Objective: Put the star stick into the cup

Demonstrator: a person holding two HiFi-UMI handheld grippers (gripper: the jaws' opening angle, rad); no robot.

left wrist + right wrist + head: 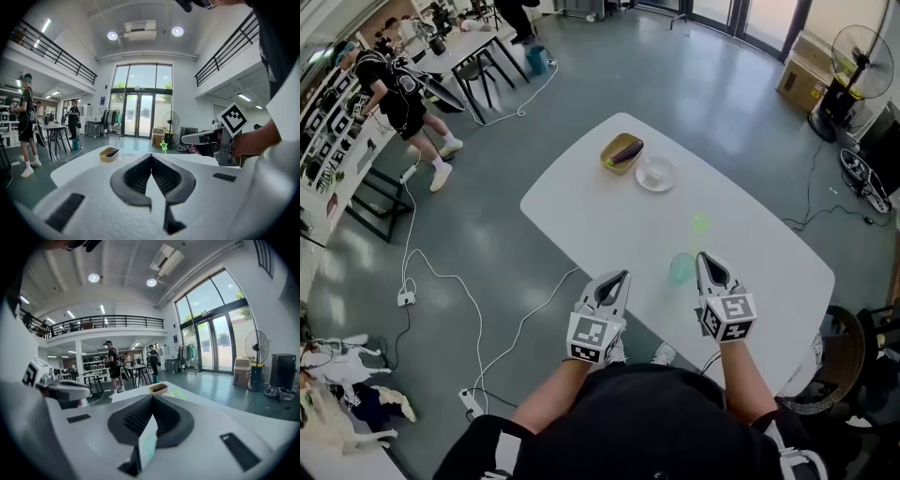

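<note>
Two grippers low in frame, both empty: left gripper [622, 277] and right gripper [704, 256] have jaws pinched together, nothing btwn. Star stick [700, 223] sits on table [581, 216] centre-right, just above green cup [682, 268], which is right at right gripper's tip. Risk: reaching fwd for the stick could clip the light cup and tip it; thin stick may skid when pinched.

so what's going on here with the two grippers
A person holds the left gripper and right gripper over the near side of a white table. Both are shut and empty. The green cup stands just beside the right gripper's tips. The star stick lies on the table beyond the cup, not yet picked up.
</note>
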